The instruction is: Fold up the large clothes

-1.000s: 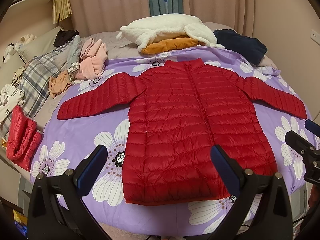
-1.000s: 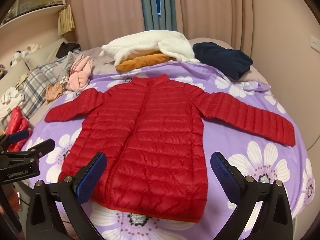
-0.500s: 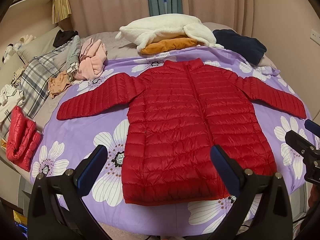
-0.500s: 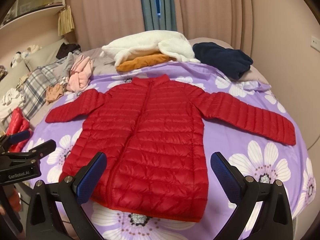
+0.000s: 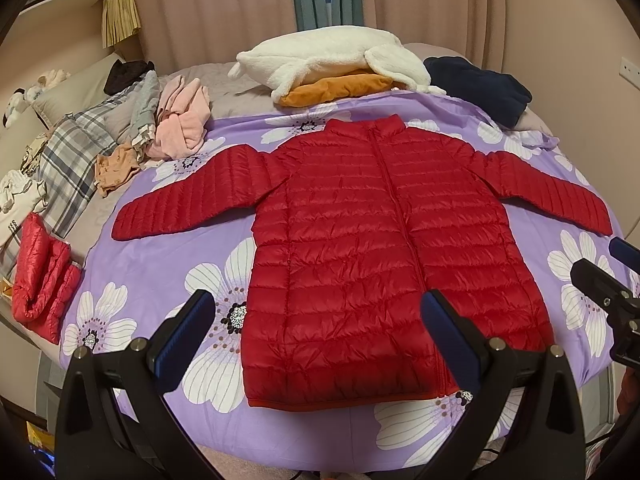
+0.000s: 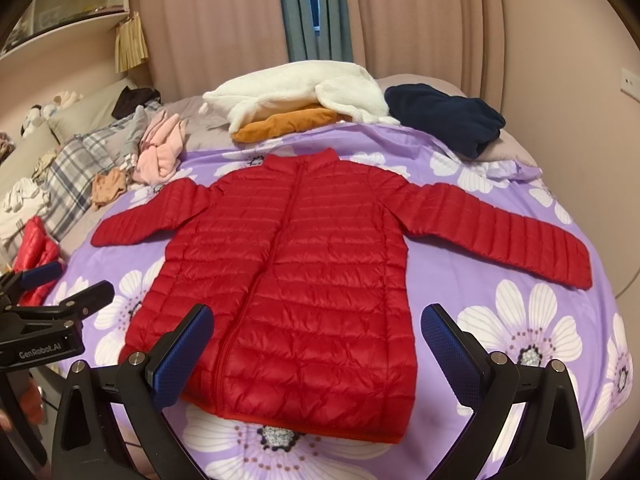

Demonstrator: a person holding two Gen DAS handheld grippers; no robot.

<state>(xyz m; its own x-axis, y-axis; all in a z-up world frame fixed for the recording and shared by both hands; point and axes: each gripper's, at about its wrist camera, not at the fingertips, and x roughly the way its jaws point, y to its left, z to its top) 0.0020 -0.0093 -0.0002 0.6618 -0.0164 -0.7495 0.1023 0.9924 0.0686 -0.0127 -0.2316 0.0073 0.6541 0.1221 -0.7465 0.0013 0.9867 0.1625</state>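
A red quilted puffer jacket (image 5: 372, 256) lies flat and face up on a purple flowered bedspread (image 5: 160, 264), zipped, both sleeves spread out sideways. It also shows in the right wrist view (image 6: 288, 292). My left gripper (image 5: 316, 320) is open and empty, held above the jacket's hem near the bed's front edge. My right gripper (image 6: 318, 332) is open and empty too, above the hem on the right side. Each gripper shows at the edge of the other's view: the right gripper (image 5: 616, 284) and the left gripper (image 6: 48, 308).
A white fleece (image 5: 324, 56) over an orange garment (image 5: 336, 88) and a navy garment (image 5: 480, 88) lie at the bed's far end. Pink clothes (image 5: 180, 124), a plaid blanket (image 5: 72, 156) and a folded red jacket (image 5: 40, 276) lie on the left.
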